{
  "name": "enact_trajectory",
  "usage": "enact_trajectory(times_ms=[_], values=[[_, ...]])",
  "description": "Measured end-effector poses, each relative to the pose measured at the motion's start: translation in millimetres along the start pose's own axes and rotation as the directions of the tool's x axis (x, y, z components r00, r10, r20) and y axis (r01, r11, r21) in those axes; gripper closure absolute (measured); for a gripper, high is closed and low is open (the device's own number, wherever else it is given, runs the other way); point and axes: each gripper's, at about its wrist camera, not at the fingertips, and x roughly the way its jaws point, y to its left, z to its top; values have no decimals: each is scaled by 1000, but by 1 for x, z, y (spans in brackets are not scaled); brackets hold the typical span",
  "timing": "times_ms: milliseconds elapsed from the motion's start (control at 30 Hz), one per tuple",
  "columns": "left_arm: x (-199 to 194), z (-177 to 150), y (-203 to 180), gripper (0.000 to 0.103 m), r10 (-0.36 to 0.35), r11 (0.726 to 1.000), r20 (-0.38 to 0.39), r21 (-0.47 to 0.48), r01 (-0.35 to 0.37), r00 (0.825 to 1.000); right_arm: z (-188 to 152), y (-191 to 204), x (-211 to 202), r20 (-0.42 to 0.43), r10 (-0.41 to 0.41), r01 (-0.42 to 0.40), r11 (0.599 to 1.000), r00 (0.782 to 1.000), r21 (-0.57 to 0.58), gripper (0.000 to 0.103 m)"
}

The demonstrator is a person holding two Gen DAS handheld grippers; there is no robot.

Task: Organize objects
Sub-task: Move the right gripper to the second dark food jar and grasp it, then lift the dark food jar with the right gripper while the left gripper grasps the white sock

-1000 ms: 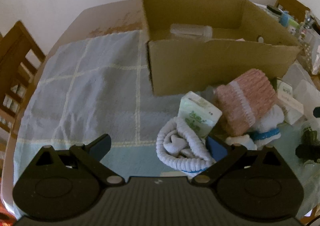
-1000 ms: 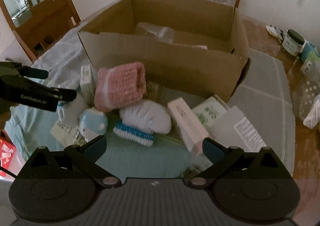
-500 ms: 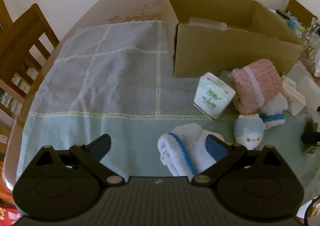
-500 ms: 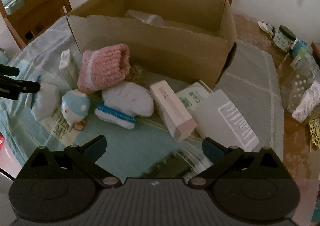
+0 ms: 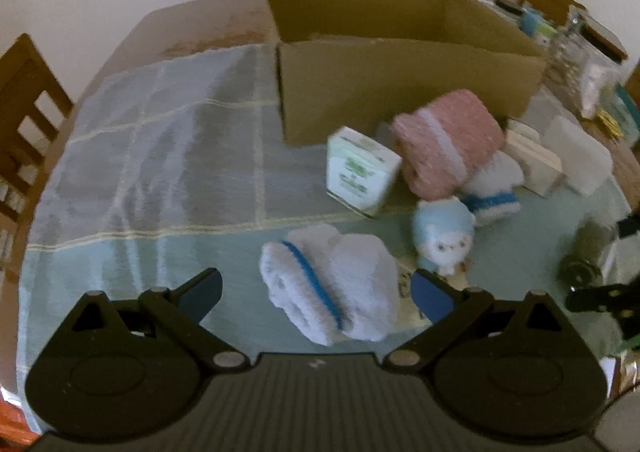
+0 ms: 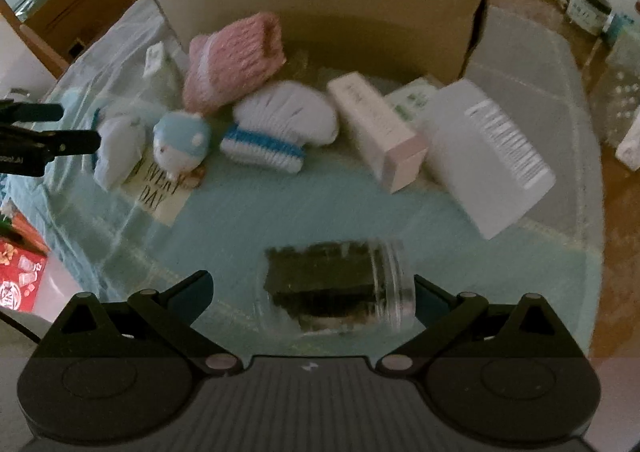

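Note:
My left gripper (image 5: 316, 288) is open, its jaws either side of a white knit sock with a blue stripe (image 5: 332, 284) lying on the cloth. My right gripper (image 6: 312, 288) is open around a clear jar with dark contents (image 6: 340, 284) lying on its side. Beyond stand a cardboard box (image 5: 400, 72), a pink knit hat (image 5: 448, 140), a blue plush toy (image 5: 444, 240), a second white sock (image 6: 280, 128) and a green-print carton (image 5: 360, 172). The box (image 6: 320, 12) also shows in the right wrist view.
A pink-ended box (image 6: 376, 132) and a white box (image 6: 488, 156) lie right of the socks. Jars and bottles (image 6: 588, 8) crowd the table's right side. Wooden chairs (image 5: 24, 100) stand around the table. A checked cloth (image 5: 160, 156) covers it.
Both grippers pulled back toward the near table edge. The white sock now lies on the cloth between my left jaws; the jar came into view between my right jaws.

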Motion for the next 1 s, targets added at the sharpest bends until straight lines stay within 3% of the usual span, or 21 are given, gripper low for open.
enact_trajectory(times_ms=[300, 533, 667, 1000], values=[[18, -9, -10, 3, -15, 997, -65, 73, 19, 998, -9, 19, 23, 1, -106, 106, 992, 994, -68, 0], [42, -17, -8, 1, 14, 996, -125, 93, -2, 992, -14, 23, 21, 27, -104, 106, 991, 994, -83, 0], [46, -17, -3, 0, -14, 999, -110, 51, 19, 994, -20, 25, 19, 56, -99, 104, 991, 993, -89, 0], [54, -8, -8, 0, -16, 998, -54, 66, 20, 998, -24, 32, 19, 97, -96, 105, 990, 991, -90, 0]])
